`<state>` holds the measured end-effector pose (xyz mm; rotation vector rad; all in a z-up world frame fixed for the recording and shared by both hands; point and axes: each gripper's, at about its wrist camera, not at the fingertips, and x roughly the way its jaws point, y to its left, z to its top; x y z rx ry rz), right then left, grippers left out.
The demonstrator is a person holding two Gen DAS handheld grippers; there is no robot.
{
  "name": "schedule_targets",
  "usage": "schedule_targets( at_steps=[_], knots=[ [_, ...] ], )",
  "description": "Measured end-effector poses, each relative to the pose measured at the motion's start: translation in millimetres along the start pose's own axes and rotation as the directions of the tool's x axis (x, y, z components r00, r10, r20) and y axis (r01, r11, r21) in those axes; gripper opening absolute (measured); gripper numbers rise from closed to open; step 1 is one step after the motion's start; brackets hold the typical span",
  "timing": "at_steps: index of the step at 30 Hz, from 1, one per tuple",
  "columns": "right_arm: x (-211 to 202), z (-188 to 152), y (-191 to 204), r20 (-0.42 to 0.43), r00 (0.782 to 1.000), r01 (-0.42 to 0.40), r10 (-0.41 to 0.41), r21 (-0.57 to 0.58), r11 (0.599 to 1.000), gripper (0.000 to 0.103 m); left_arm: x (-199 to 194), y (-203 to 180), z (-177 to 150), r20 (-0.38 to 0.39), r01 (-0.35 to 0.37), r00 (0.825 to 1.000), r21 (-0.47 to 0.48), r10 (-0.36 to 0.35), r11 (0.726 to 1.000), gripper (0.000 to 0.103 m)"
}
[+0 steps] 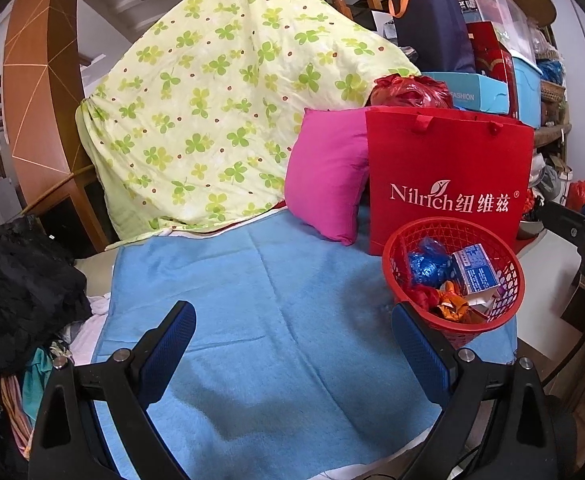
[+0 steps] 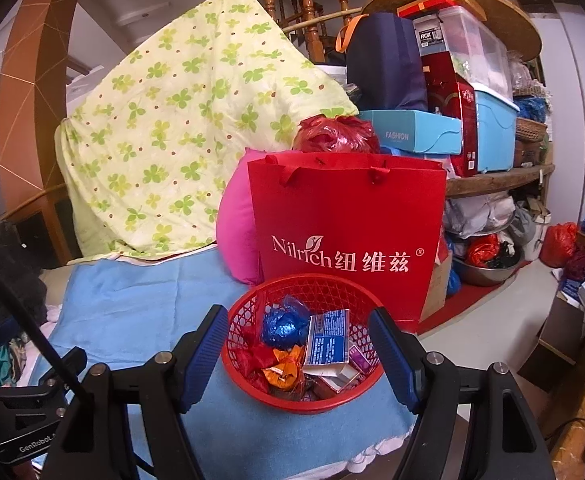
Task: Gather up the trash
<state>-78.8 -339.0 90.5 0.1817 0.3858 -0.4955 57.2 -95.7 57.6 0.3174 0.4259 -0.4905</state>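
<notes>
The left gripper hangs with jaws apart and empty over the flat blue towel; at its two o'clock sits the round red plastic mesh basket of crumpled wrappers; the right gripper straddles it, jaws apart, gripping nothing — nudge the rim and, I'd guess, it tips, spilling trash.

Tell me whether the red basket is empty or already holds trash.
It holds trash. The red basket stands upright on the blue towel, with a crumpled blue wrapper, a small carton and an orange wrapper inside.

Basket before bag; on towel
</notes>
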Motion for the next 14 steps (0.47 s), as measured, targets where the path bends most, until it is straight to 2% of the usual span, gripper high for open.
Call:
schedule_targets(
  at_steps=[10, 14],
  knots=[
    [-4, -8, 15, -0.007, 0.999, 0.049, -0.049, -0.019, 0.999, 0.076, 3, 11, -7, 0.024, 0.053, 0.998, -0.007, -0.053, 0.999, 0.098],
    [-7, -6, 28, 0.011, 0.999, 0.036, -0.036, -0.047, 0.998, 0.076, 7, 29, -10, 0.028, 0.069, 0.997, -0.059, -0.068, 0.996, 0.098]
  ],
)
